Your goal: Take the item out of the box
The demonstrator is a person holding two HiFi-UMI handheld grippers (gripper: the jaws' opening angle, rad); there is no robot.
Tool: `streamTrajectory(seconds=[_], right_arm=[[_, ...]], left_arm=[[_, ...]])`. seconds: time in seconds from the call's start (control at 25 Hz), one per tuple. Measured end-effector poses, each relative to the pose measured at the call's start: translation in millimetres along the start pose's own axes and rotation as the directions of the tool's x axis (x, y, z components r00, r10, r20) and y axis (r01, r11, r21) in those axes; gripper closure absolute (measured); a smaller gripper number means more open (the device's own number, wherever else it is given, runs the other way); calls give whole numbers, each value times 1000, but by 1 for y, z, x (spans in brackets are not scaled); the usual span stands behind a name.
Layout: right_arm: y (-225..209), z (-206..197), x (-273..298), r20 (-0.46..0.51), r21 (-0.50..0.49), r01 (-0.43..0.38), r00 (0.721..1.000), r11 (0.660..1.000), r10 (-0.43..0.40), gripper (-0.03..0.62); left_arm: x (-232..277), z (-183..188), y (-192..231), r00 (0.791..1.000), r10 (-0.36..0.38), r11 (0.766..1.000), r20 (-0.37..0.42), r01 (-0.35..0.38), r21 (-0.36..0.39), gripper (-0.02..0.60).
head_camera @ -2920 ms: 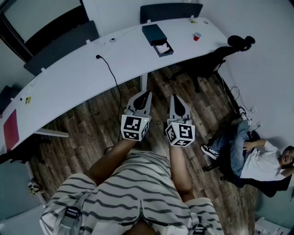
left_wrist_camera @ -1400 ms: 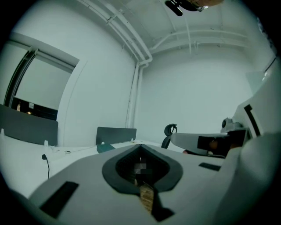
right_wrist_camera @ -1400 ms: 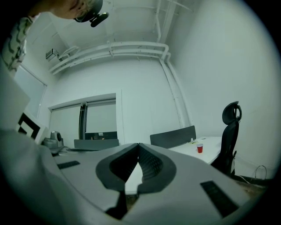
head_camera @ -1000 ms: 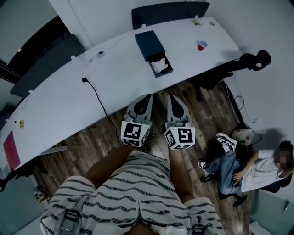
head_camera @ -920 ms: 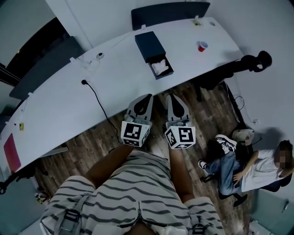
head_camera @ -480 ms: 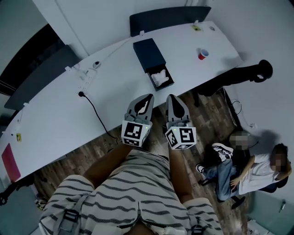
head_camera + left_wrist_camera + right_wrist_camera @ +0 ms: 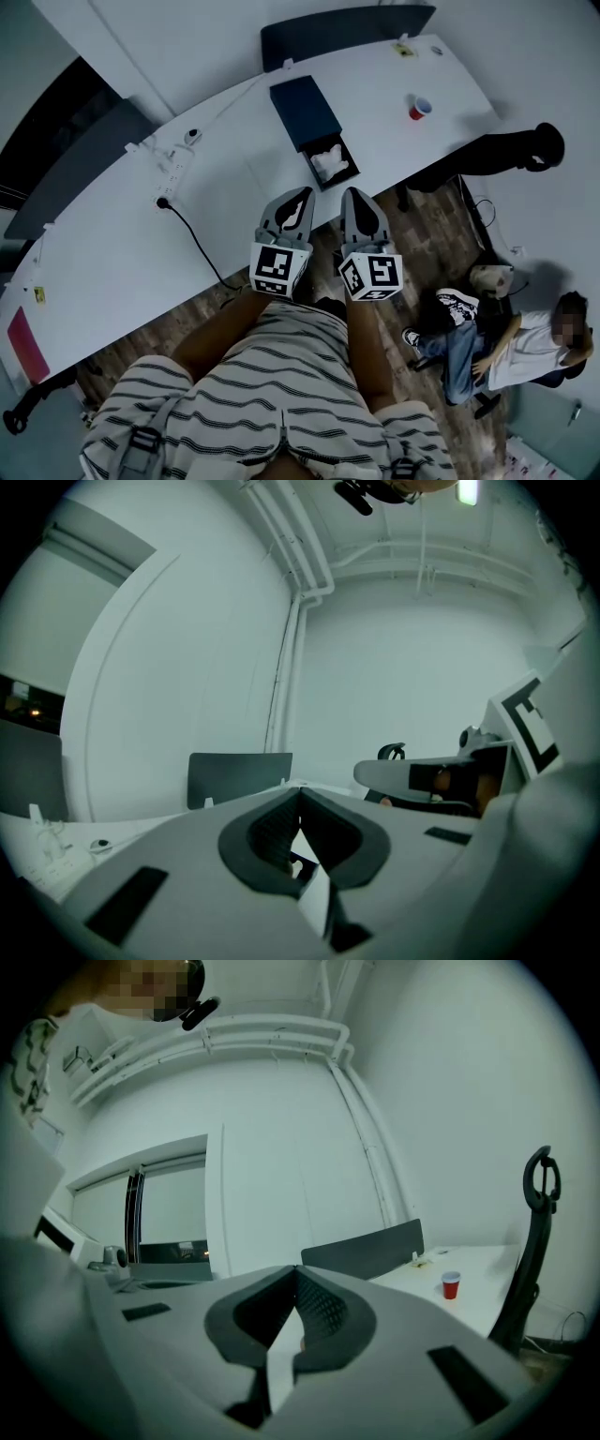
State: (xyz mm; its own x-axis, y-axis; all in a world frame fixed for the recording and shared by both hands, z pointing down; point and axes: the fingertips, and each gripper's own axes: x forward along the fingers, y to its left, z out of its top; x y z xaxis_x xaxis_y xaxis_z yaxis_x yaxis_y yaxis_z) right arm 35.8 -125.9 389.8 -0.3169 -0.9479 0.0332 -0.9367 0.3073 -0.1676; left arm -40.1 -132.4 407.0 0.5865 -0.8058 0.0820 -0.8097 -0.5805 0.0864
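In the head view, the worktop (image 7: 141, 253) and the dark box (image 7: 303, 111) lie closer and lower in the picture than they did a second ago, so the person has walked up to it and the reach can probably begin. The left hand-held gripper (image 7: 301, 193) and right hand-held gripper (image 7: 355, 193) point side by side at the worktop's near edge. The box's tray is slid out toward that edge, with the white item (image 7: 328, 163) lying in it, untouched, just beyond the tips. There is bare surface on both sides of the box. The cable (image 7: 194, 232) lies well to the left and the red cup (image 7: 418, 107) well to the right. A black chair (image 7: 511, 155) and a seated person (image 7: 511, 342) take up the floor at the right. In the left gripper view, the jaws meet with nothing between them, and must part before any grasp. In the right gripper view, its jaws are likewise pressed together and empty, and the cup stands far off.
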Motion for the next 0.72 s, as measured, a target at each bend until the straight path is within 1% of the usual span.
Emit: streamTrajectory(seconds=[0.24,0.36,0.72], right_arm=[[-5,-13,10,-34,-1,-9,999,1000,9,577],[-11,-20,13,-58,5,-17,998,1000,17,577],[-39,-18,28,-92,17,-39,995,999,41,576]], left_arm=[[9,-12,0,1000,0,1000,-30,0,4,557],[14,-19,1,999,22,1000,-48,-23,-6,557],[31,-26,-1,992,100,994,-80,-103,-30,557]])
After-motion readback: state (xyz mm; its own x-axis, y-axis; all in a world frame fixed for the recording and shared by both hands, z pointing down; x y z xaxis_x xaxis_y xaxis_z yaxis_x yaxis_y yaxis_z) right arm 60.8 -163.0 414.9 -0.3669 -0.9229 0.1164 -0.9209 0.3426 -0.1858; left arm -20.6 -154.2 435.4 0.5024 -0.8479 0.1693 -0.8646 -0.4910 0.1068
